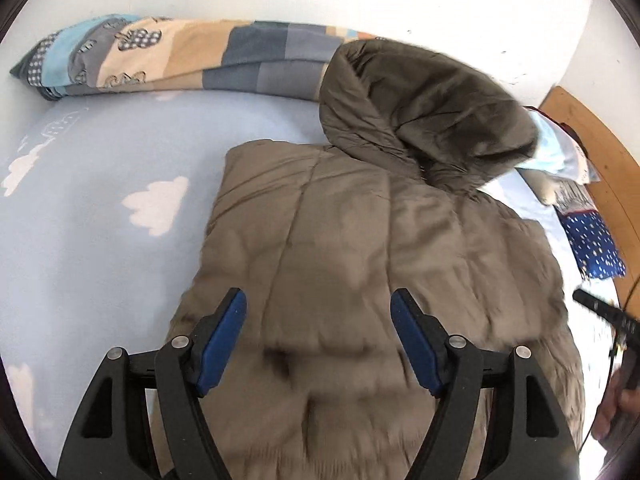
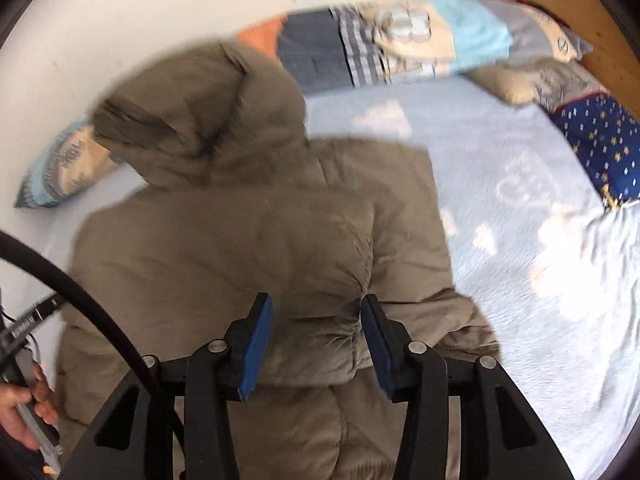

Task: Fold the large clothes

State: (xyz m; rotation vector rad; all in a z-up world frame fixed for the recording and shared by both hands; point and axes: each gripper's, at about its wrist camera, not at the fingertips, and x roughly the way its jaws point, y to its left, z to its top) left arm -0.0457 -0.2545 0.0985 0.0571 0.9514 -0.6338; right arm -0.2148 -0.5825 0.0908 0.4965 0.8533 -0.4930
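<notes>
The coat lay flat on the bed, back up, its hood toward the wall and the rolled quilt. Both sides looked already turned in, so the body made 1 long padded block; the step in hand seemed to be taking the lower part to fold it up toward the hood.

The left gripper hung over the middle of the block with its jaws spread wide and nothing between the pads. The right gripper stood over a puckered seam at the edge of a folded-in flap, jaws parted and holding nothing; whether the pads brushed the cloth could not be told.

To do it well, I judged that each gripper should bite deep enough to catch all the padded layers, at matching spots on the 2 sides, and lift together so the turned-in flaps did not spill out. The filling is springy, so the fold would need pressing down.

The hem sat below both views, cut off by the gripper frames. The sleeves were hidden under the folds. Both pictures were smeared, the right one worse. The opposite gripper showed only as a blurred sliver at the frame edge of each view.
</notes>
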